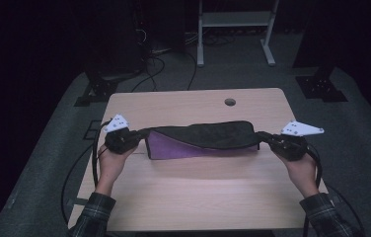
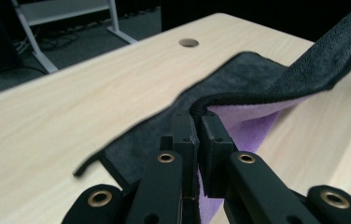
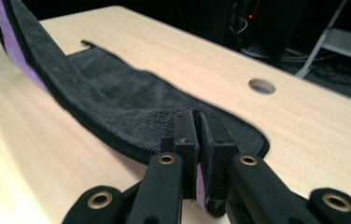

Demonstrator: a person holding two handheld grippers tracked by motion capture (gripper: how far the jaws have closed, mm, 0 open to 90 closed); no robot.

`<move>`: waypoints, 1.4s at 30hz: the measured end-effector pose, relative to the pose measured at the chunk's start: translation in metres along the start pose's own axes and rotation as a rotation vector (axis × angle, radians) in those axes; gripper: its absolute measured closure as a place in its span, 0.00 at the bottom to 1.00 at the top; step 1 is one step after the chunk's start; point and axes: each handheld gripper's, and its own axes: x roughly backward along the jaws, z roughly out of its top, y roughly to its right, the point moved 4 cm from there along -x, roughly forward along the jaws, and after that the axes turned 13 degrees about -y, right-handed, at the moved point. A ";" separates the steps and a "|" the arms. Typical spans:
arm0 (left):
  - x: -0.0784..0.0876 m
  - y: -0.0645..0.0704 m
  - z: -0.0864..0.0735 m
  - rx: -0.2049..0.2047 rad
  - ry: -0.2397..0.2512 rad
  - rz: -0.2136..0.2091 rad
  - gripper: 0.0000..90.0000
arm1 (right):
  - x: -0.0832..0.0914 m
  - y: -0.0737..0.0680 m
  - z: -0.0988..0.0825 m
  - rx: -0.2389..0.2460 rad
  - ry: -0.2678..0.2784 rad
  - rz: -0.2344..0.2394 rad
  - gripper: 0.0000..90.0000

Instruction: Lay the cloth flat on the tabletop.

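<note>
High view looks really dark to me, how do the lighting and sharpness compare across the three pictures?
High view: dim, the floor and background nearly black, the table lit softly, the cloth fairly sharp. Left gripper view: bright wood, the cloth's near edge smeared. Right gripper view: warm glare on the tabletop at left, the cloth's far edge blurred, and the right hand-held gripper crisp.

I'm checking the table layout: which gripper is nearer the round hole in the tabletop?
The right. The hole lies beyond the cloth, right of its middle. The right gripper grips the cloth's right end, diagonally near the hole; the left gripper grips the left end, clearly farther off.
</note>
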 end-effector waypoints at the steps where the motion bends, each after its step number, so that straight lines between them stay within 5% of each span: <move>1: 0.001 0.003 -0.005 0.001 -0.005 -0.009 0.95 | 0.003 -0.004 -0.009 0.007 -0.018 0.006 0.95; 14: 0.017 0.029 -0.045 -0.007 -0.050 -0.079 0.95 | 0.027 -0.032 -0.050 0.060 -0.088 0.060 0.95; 25: 0.007 0.049 -0.085 -0.020 -0.198 -0.146 0.95 | 0.023 -0.054 -0.090 0.081 -0.246 0.145 0.94; 34: 0.000 0.057 -0.110 -0.022 -0.312 -0.178 0.94 | 0.016 -0.064 -0.106 0.085 -0.345 0.181 0.93; 42: 0.008 0.054 -0.103 0.004 -0.268 -0.152 0.59 | 0.019 -0.059 -0.095 0.056 -0.275 0.168 0.55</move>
